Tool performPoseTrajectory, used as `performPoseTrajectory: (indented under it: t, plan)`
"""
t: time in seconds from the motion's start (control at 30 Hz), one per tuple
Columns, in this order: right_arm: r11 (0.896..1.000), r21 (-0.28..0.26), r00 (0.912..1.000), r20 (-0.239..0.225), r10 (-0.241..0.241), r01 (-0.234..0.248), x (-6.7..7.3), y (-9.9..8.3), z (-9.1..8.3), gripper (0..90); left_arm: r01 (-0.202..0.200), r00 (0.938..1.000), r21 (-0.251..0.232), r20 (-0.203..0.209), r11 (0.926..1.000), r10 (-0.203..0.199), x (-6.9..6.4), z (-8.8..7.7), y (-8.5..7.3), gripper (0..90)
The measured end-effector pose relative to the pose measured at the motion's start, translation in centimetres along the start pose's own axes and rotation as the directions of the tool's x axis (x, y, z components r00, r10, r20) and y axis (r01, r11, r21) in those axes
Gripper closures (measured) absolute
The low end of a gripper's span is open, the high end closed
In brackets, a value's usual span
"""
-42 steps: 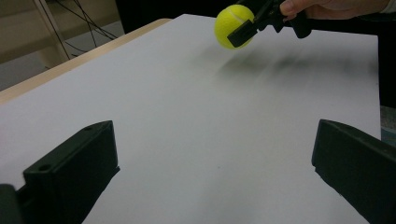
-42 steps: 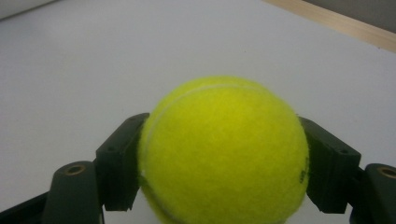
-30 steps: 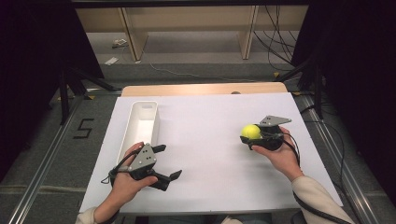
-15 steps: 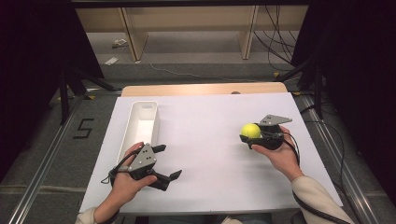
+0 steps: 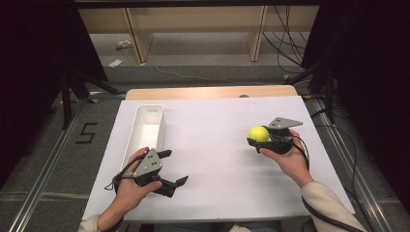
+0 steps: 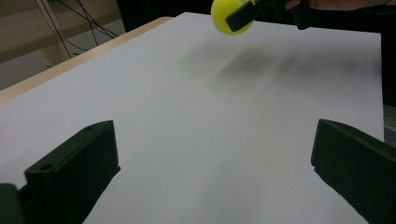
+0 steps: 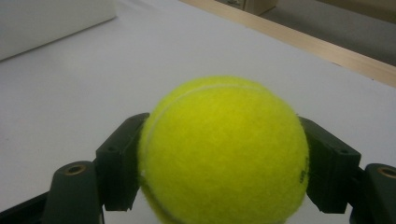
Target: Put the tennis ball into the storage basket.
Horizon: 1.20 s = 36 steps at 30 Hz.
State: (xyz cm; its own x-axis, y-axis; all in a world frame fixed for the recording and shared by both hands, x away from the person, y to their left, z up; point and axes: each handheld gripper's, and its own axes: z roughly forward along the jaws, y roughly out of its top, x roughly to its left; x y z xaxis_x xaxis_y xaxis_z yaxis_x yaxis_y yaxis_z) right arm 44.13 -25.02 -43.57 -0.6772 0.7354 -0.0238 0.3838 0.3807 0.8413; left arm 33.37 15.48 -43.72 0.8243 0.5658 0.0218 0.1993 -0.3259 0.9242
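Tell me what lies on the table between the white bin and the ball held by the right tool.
Nothing: in the high view the stretch of table between the bin and the ball is bare white surface.

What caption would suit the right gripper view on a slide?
Right gripper jaws clamp a yellow tennis ball above the white table.

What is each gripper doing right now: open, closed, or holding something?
Left gripper: open, jaws wide apart, holding nothing.
Right gripper: closed on the tennis ball.
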Motion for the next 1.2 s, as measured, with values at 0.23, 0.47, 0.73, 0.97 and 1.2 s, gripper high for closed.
performPoseTrajectory:
  t: [0.23,0.47,0.73,0.97,1.2]
  plan:
    - [1.000,-0.009,1.0000,-0.008,-0.004,0.004,0.3,0.3,0.2,26.3,-0.001,1.0000,0.002,0.001,1.0000,0.001,0.0,0.0,0.0,0.3]
    - [1.000,-0.014,0.9998,-0.017,-0.008,0.008,0.6,0.6,0.5,26.4,-0.002,1.0000,0.002,0.000,1.0000,0.002,0.0,0.0,0.0,0.3]
    - [1.000,-0.014,0.9996,-0.027,-0.010,0.010,0.9,0.9,0.9,26.4,-0.003,1.0000,0.003,0.000,1.0000,0.003,0.0,0.0,0.0,0.3]
    - [1.000,-0.018,0.9992,-0.036,-0.014,0.013,1.2,1.2,1.2,26.3,-0.004,1.0000,0.002,-0.001,1.0000,0.004,0.0,0.0,0.0,0.3]
    - [0.999,-0.024,0.9989,-0.042,-0.021,0.020,1.5,1.4,1.4,26.4,-0.004,1.0000,0.002,-0.001,1.0000,0.004,0.0,0.0,0.0,0.4]
